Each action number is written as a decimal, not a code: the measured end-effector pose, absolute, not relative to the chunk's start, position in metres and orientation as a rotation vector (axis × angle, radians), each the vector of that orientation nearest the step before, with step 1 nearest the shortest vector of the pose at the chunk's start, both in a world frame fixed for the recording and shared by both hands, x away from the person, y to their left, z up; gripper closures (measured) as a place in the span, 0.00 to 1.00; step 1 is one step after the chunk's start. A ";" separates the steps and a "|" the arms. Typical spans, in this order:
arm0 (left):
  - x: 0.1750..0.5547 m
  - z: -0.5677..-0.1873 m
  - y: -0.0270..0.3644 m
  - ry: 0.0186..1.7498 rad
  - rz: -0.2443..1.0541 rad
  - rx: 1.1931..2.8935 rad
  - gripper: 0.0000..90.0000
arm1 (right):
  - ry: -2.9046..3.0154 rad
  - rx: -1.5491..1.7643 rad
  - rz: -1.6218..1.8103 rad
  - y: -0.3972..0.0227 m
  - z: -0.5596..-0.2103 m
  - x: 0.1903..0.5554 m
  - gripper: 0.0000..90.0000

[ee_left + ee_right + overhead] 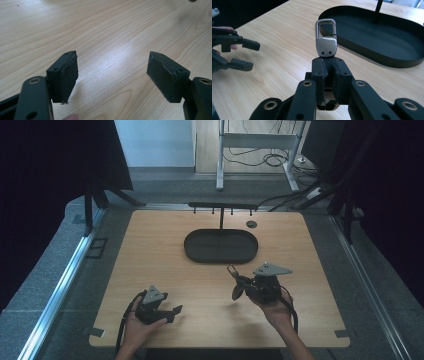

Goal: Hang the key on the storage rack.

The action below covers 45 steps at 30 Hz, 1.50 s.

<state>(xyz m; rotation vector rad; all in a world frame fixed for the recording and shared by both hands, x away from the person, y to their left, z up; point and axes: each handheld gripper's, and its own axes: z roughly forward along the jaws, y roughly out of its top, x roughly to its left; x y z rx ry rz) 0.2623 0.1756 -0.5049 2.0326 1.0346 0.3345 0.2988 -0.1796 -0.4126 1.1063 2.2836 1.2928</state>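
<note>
Item: metal key-ring clasp (pixel 326 37), pinched upright in my right gripper (pixel 329 65), jaws pressed on its base, held above the table (pixel 150 250) near the black oval tray (pixel 200 254); left gripper (pixel 112 75) spread wide, nothing between its pads, resting low over bare wood; step in hand, I judge: carrying the clasp; next move: lift toward the hook stand (pixel 221 207) and thread the loop onto a peg.

A black oval tray (pixel 200 254) on the wooden table (pixel 150 250) — a hook rack (pixel 222 206) behind.
</note>
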 end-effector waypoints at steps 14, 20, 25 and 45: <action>0.263 -0.505 0.176 1.034 0.332 2.036 0.28 | 2.247 1.116 1.298 -0.182 -0.404 0.307 0.90; 0.262 -0.505 0.176 1.038 0.328 2.033 0.28 | 2.224 1.122 1.305 -0.182 -0.401 0.312 0.90; 0.263 -0.505 0.176 1.036 0.330 2.035 0.28 | 2.213 1.130 1.305 -0.182 -0.400 0.316 0.90; 0.263 -0.505 0.176 1.032 0.337 2.036 0.28 | 2.151 1.160 1.299 -0.182 -0.396 0.337 0.90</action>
